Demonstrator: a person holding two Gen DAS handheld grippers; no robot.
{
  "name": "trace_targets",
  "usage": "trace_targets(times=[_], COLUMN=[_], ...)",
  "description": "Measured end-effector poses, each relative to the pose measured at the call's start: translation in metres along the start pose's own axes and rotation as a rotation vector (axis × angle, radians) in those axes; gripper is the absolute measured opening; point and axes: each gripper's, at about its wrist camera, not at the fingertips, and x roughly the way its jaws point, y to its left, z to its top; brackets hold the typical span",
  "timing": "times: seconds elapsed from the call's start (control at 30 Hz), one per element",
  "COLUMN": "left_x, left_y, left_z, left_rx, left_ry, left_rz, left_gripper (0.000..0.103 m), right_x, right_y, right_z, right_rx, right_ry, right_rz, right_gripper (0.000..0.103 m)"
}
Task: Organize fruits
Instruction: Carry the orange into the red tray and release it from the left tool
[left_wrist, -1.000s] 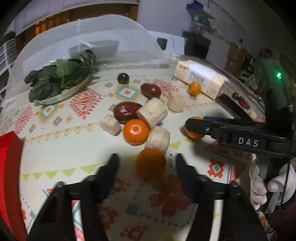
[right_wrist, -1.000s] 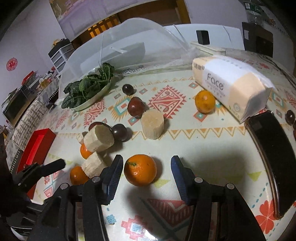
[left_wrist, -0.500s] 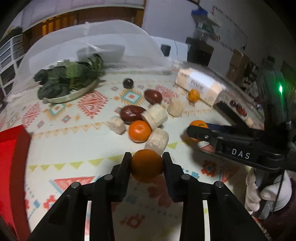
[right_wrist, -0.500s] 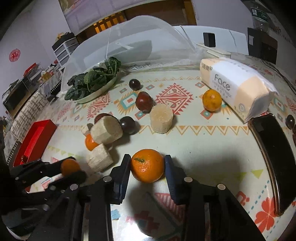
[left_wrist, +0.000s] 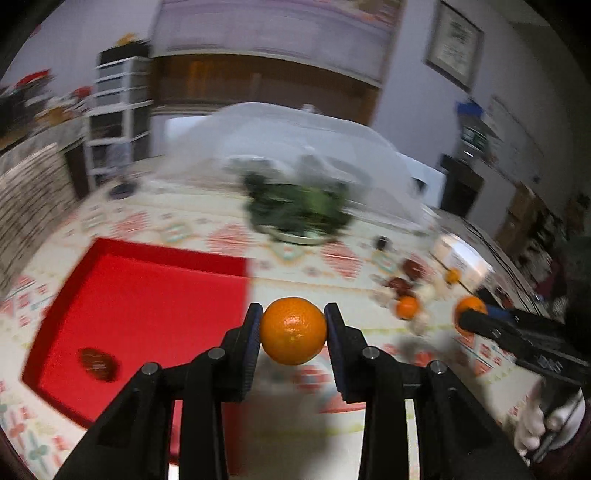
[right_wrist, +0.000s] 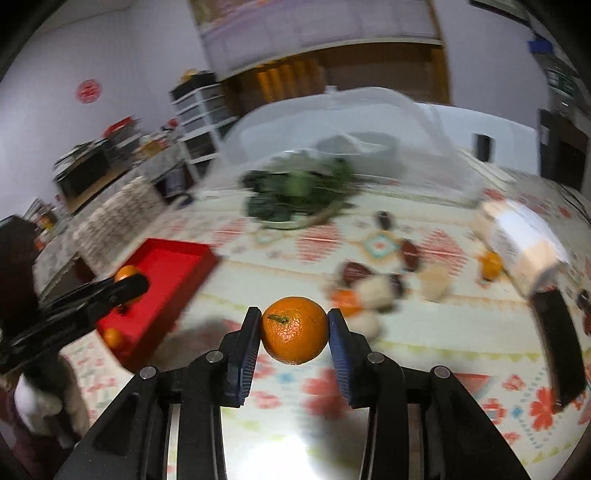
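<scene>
My left gripper (left_wrist: 293, 326) is shut on an orange (left_wrist: 293, 330) and holds it above the table, just right of a red tray (left_wrist: 147, 306). A dark fruit (left_wrist: 98, 364) lies in the tray. My right gripper (right_wrist: 294, 334) is shut on a second orange (right_wrist: 295, 335) with a stem, lifted above the table. It also shows at the right of the left wrist view (left_wrist: 469, 314). The left gripper shows at the left of the right wrist view (right_wrist: 127, 282), over the red tray (right_wrist: 162, 291). Several more fruits (right_wrist: 369, 291) lie in a blurred cluster on the patterned cloth.
A plate of leafy greens (right_wrist: 295, 199) sits by a clear dome cover (right_wrist: 351, 129). A tissue pack (right_wrist: 524, 243) and a black flat object (right_wrist: 561, 339) lie at the right. A small orange (right_wrist: 112, 336) sits beside the tray's near corner.
Both grippers have lifted their oranges off the table and swung left toward the red tray. One second ago both were open around the oranges.
</scene>
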Motion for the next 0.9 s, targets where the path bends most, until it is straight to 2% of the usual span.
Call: trace_targets(times=[0.2, 0.47, 0.73, 0.9], left_x=[-0.002, 0.039, 0.059, 0.054], left_y=[0.078, 0.142, 0.163, 0.169], left_z=[0.01, 0.019, 0.014, 0.015], left_rx=[-0.102, -0.199, -0.253, -0.286], left_ry=[0.017, 0.117, 0.164, 0.151], left_rz=[0.074, 0.107, 0.092, 0.068], left_gripper=[0.033, 0.033, 0.033, 0.044], right_x=[0.044, 0.121, 0.173, 0.179], right_y=[0.077, 0.159, 0.185, 0.192], right_z=[0.007, 0.001, -0.007, -0.01], right_rx=[-0.058, -0.154, -0.181, -0.206], right_ry=[0.078, 0.197, 0.278, 0.271], right_rz=[0.135, 0.209, 0.208, 0.196], right_gripper=[0.039, 0.039, 0.04, 0.041])
